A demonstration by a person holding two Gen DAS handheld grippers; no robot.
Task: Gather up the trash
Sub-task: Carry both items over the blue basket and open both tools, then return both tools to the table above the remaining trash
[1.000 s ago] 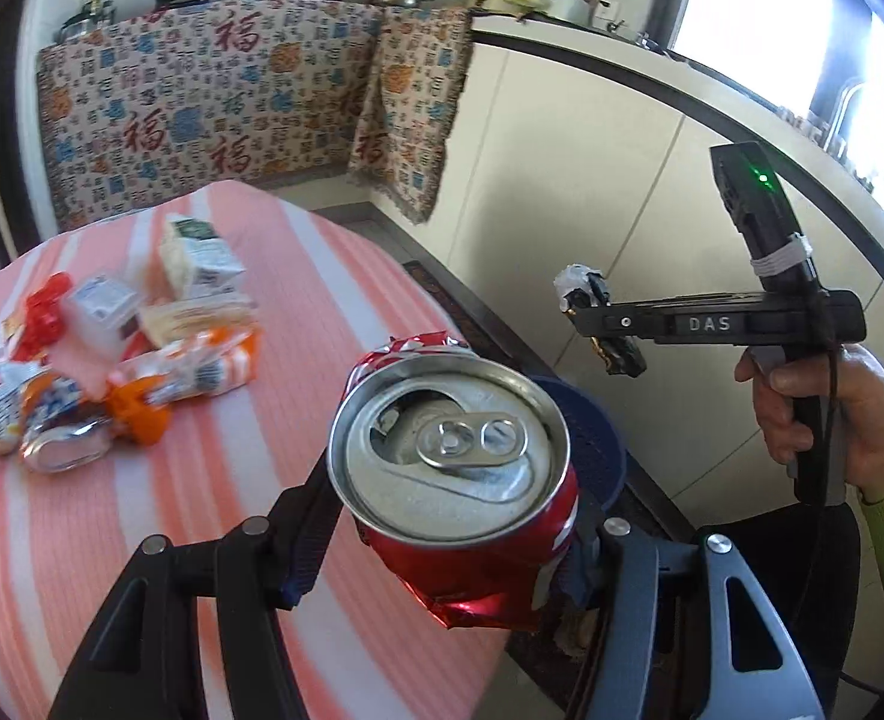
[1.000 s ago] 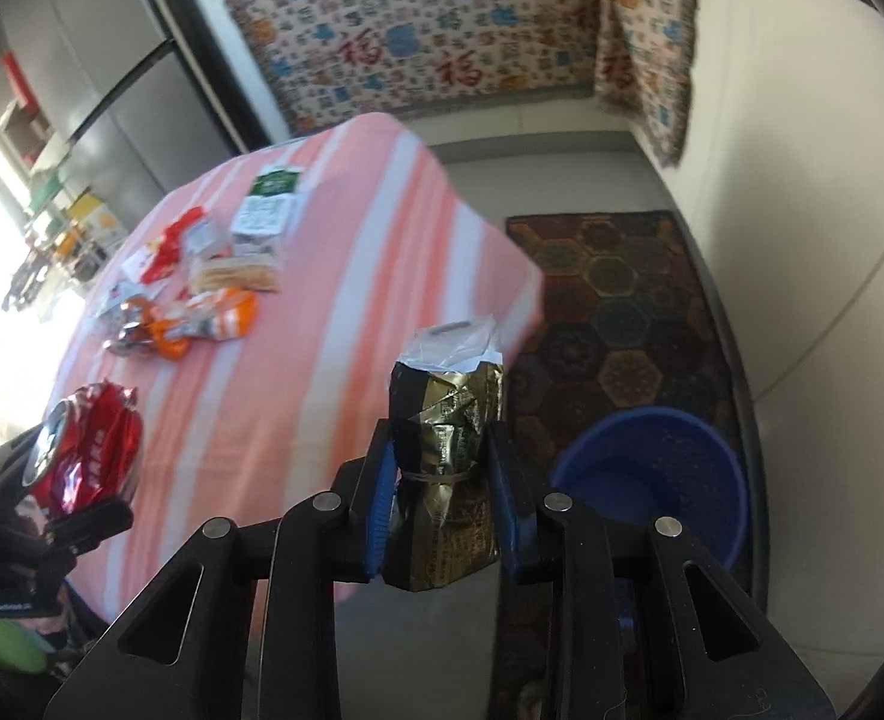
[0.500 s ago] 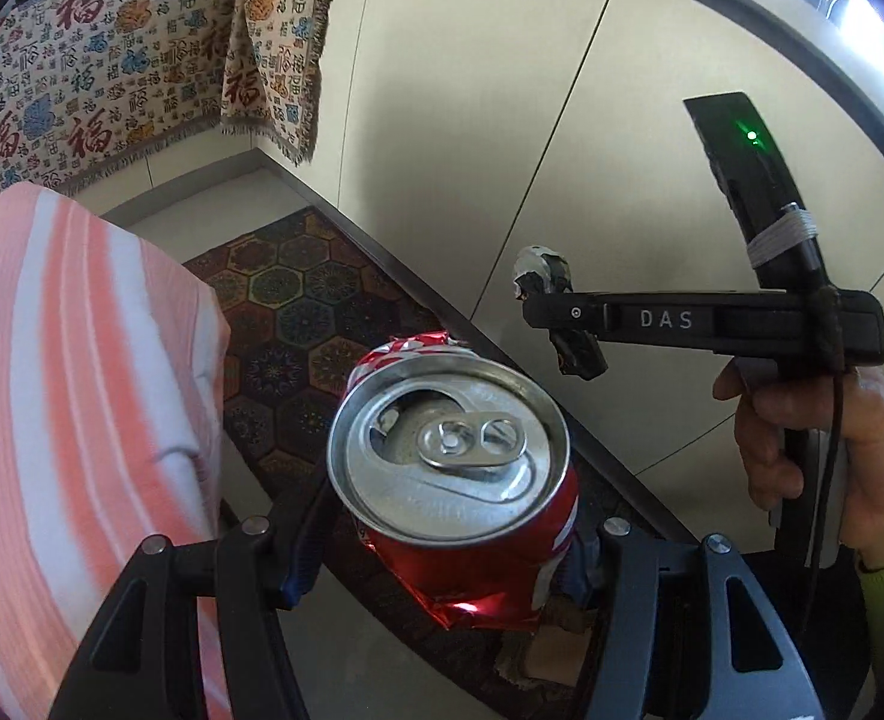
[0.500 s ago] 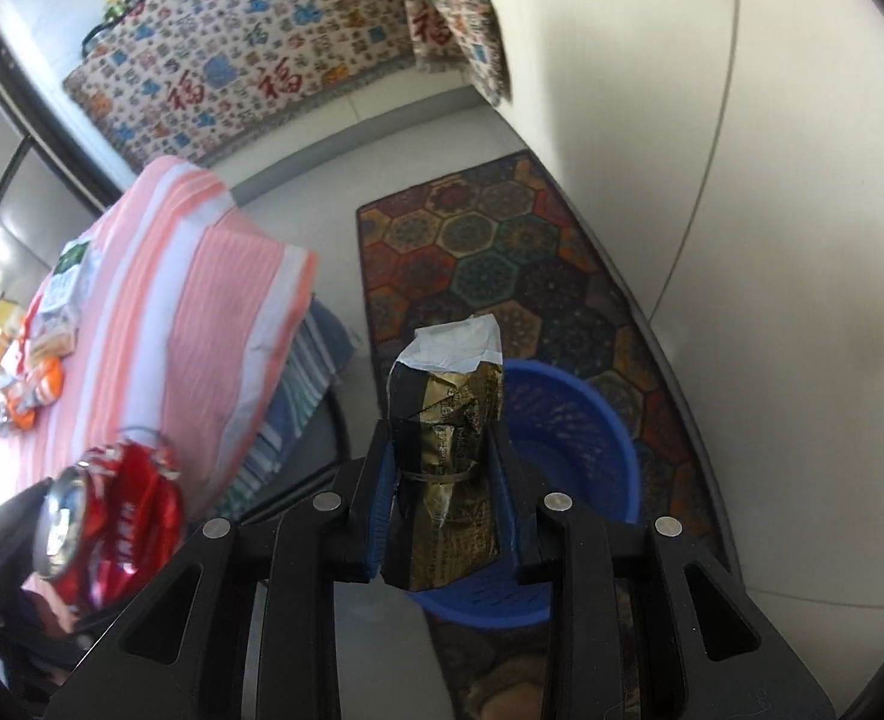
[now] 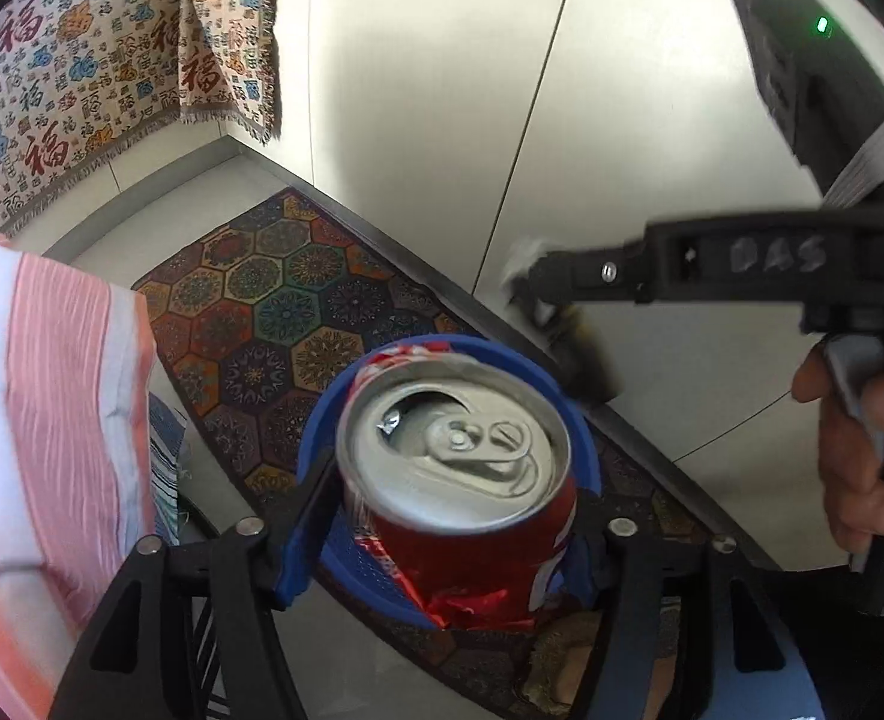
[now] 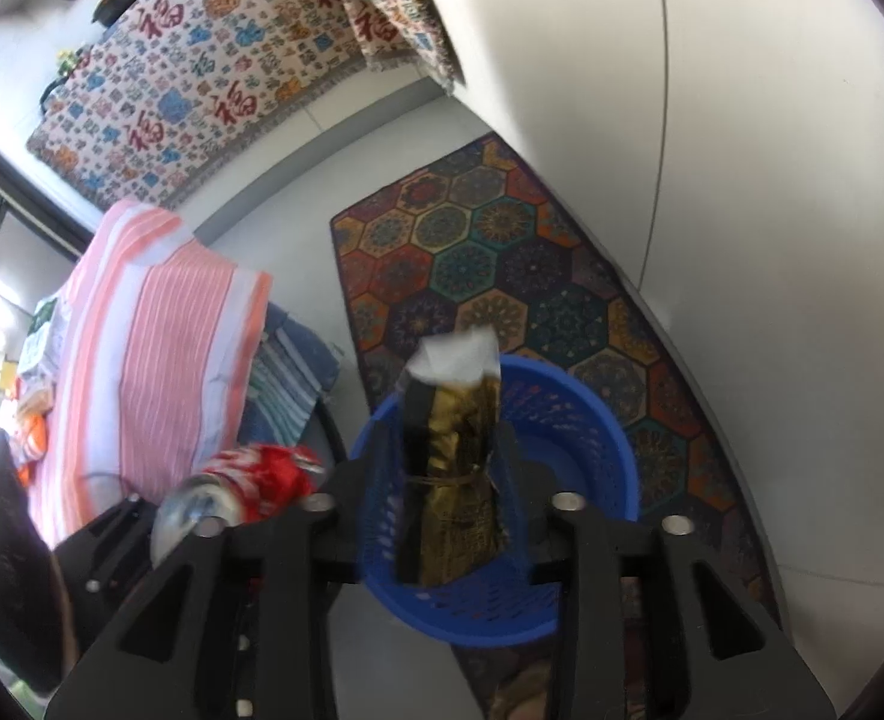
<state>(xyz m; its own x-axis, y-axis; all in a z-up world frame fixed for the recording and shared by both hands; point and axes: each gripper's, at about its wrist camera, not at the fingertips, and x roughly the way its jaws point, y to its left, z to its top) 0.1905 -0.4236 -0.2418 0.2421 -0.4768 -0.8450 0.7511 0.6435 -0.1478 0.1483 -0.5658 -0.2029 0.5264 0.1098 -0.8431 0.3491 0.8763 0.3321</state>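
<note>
A crushed red drink can (image 5: 454,456) sits between the fingers of my left gripper (image 5: 451,516), right above the blue mesh basket (image 5: 502,354) on the floor. The left jaws are opening; the can looks blurred and loose between the pads. My right gripper (image 6: 445,480) hangs over the same basket (image 6: 592,408). Its jaws are opening too, and a gap shows beside the black-and-gold snack packet (image 6: 451,420), which is blurred and dropping towards the basket. The can (image 6: 249,474) also shows at the lower left of the right wrist view.
The table with the pink striped cloth (image 6: 159,330) stands left of the basket, with more wrappers at its far end. A patterned rug (image 6: 502,252) lies under the basket along the white cabinet front (image 6: 742,180). A person's hand (image 5: 856,450) grips the right tool.
Both grippers swung from over the table down to above the blue basket. The right fingers have spread off the packet, which is slipping down. The can has tilted slightly.
</note>
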